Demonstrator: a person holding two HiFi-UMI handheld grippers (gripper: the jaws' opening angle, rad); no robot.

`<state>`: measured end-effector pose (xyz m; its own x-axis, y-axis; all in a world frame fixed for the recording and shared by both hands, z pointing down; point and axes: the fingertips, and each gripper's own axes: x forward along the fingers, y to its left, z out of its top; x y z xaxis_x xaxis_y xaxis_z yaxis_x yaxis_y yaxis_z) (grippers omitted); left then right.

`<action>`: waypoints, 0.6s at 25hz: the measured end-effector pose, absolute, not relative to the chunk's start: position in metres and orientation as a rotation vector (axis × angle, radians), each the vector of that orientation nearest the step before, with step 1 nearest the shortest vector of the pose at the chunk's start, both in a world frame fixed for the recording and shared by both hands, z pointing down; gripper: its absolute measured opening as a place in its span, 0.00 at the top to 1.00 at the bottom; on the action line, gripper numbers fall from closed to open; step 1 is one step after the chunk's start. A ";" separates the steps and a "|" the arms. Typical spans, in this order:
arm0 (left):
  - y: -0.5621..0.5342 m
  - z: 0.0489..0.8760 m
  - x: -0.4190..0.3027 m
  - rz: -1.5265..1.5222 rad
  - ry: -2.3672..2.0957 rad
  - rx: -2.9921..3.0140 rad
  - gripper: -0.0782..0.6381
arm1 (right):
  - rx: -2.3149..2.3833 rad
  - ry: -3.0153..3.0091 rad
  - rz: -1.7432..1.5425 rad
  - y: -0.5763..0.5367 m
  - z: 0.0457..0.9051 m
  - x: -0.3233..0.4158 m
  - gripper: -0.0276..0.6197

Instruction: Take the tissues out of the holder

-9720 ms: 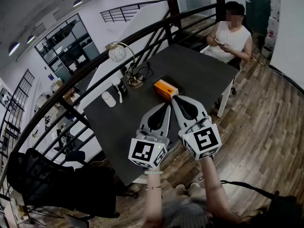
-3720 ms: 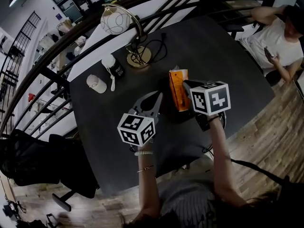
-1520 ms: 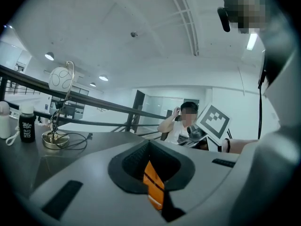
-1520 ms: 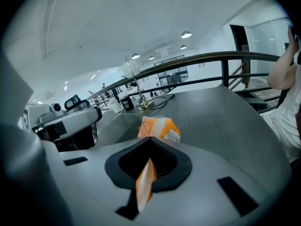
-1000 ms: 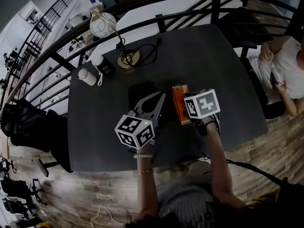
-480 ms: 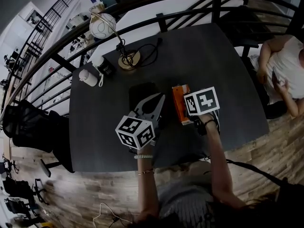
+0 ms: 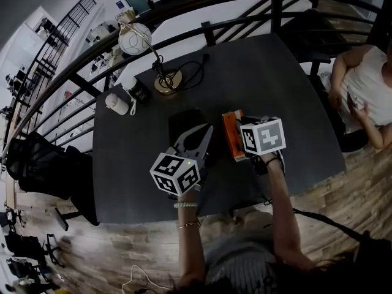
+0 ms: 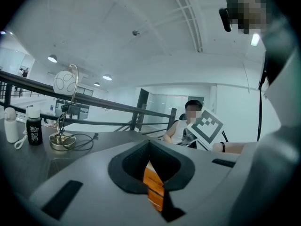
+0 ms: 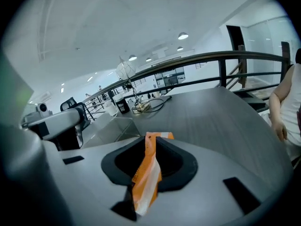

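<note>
An orange tissue pack [image 7: 231, 133] stands on edge on the dark table [image 7: 275, 78], just right of the dark see-through holder [image 7: 187, 120]. My right gripper [image 7: 240, 123] is at the pack's right side. In the right gripper view the pack [image 9: 148, 173] runs through the gap of the right gripper [image 9: 151, 138], whose jaws are opening around it. My left gripper [image 7: 209, 130] hovers over the holder's near right corner, shut and empty. In the left gripper view the left gripper [image 8: 149, 143] frames the pack [image 8: 153, 187] beyond it.
A globe lamp [image 7: 138, 37] with a brass base [image 7: 167, 81] and cable, a black bottle [image 7: 139, 91] and a white bottle [image 7: 116, 103] stand at the table's far left. A seated person [image 7: 367, 84] is off the right edge. A railing runs behind.
The right gripper has drifted slightly right and nearer. The pack stays upright beside the holder, and the left gripper has barely moved.
</note>
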<state>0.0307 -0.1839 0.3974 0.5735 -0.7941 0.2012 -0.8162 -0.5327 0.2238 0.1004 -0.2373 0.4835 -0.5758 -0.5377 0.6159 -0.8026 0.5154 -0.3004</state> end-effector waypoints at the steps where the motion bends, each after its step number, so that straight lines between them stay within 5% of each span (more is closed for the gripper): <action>1: -0.183 0.394 0.031 0.106 -1.324 2.523 0.88 | 1.092 -2.342 0.790 -0.236 0.476 0.098 0.84; 15: -0.158 0.345 0.031 0.048 -1.273 2.673 0.88 | 1.053 -2.795 0.574 -0.193 0.351 0.066 0.92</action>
<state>0.0305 -0.1581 0.3450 0.6327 -0.7672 0.1058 -0.7729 -0.6170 0.1481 0.0664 -0.1934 0.3506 -0.7558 -0.6158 0.2227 -0.6537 0.6899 -0.3110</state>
